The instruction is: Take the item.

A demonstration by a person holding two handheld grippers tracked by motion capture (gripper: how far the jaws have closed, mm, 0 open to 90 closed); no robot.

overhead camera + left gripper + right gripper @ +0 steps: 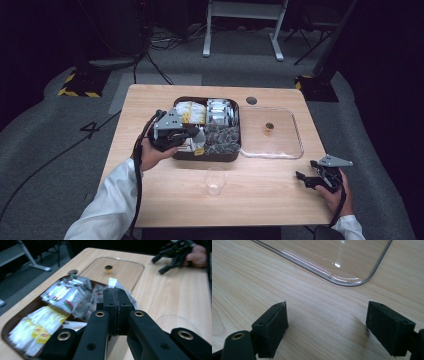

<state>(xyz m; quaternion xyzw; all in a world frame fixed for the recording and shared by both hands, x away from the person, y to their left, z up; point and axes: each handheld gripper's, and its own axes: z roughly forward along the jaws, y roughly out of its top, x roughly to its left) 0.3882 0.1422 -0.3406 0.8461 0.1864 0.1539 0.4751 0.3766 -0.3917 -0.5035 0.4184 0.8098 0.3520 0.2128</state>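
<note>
The left gripper (115, 293) is pinching a silvery sachet (113, 283) between closed jaws, just above the dark tray (176, 151) of sorted packets, while the right gripper (327, 327) is idling with jaws wide apart near the table's right edge. To do this lift well, I judge it should be rising straight up so neighbouring sachets aren't dragged, then heading for the clear plastic cup (215, 180) in front. The light wooden table (270, 190) is standing on grey carpet in a dark room, a clear lid (295, 150) lying beside the tray.
</note>
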